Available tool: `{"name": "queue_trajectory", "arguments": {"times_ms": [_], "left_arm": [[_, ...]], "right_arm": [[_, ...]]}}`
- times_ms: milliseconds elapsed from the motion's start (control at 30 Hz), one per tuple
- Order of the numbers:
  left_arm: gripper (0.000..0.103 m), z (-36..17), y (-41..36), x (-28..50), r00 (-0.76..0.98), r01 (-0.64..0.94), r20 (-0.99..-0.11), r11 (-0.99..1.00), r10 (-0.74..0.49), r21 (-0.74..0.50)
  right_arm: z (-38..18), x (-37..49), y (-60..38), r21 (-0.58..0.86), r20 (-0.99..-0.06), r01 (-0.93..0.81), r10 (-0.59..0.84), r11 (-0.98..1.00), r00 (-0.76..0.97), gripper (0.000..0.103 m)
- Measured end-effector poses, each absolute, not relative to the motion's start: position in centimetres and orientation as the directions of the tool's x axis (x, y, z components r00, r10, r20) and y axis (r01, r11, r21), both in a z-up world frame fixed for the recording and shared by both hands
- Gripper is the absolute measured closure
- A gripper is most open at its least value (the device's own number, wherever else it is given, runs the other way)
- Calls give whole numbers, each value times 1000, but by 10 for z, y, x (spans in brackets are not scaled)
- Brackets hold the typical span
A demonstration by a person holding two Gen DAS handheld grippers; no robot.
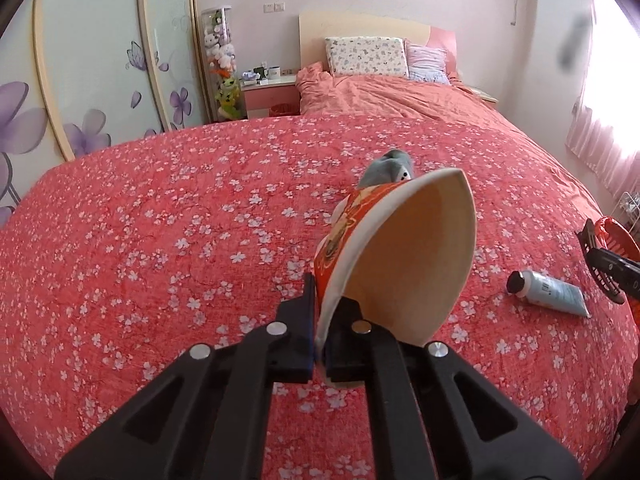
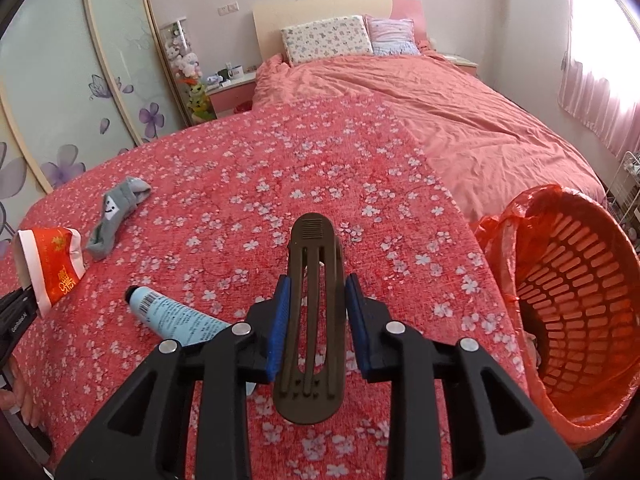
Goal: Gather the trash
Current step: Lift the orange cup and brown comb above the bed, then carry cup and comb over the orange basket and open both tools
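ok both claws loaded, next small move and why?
Probably swing the right claw toward the orange bin and drop the brown clip: the bin lies open beside it, while the left claw, pinching the paper cup, is farther off.

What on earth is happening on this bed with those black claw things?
A person is tidying up with a hand-held gripper in each hand. The left gripper is shut on a squashed red paper cup, lifted off the flowered bedspread. The right gripper clasps a brown hair clip, with an orange lined basket beside it. A blue tube and a grey sock lie on the bed.
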State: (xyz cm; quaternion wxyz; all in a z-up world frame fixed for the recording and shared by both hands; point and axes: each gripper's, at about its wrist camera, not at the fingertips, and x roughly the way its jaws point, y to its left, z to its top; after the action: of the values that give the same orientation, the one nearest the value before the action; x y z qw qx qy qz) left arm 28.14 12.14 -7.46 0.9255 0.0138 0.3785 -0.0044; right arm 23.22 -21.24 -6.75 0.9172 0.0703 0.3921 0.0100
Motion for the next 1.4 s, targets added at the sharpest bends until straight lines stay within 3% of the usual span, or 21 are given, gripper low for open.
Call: {"name": "queue_trajectory", "arguments": {"times_ms": [467, 933, 1400], "left_arm": [[98, -26, 97, 257, 780, 62, -624, 998, -42, 10], [98, 29, -5, 229, 815, 232, -550, 972, -181, 25], [98, 36, -122, 220, 744, 422, -556, 906, -371, -41]], "right_arm": [[-30, 207, -231, 152, -654, 47, 65, 987, 753, 74], [12, 163, -285, 147, -571, 135, -27, 980, 820, 74], [11, 132, -360, 189, -558, 255, -110, 948, 822, 74]]}}
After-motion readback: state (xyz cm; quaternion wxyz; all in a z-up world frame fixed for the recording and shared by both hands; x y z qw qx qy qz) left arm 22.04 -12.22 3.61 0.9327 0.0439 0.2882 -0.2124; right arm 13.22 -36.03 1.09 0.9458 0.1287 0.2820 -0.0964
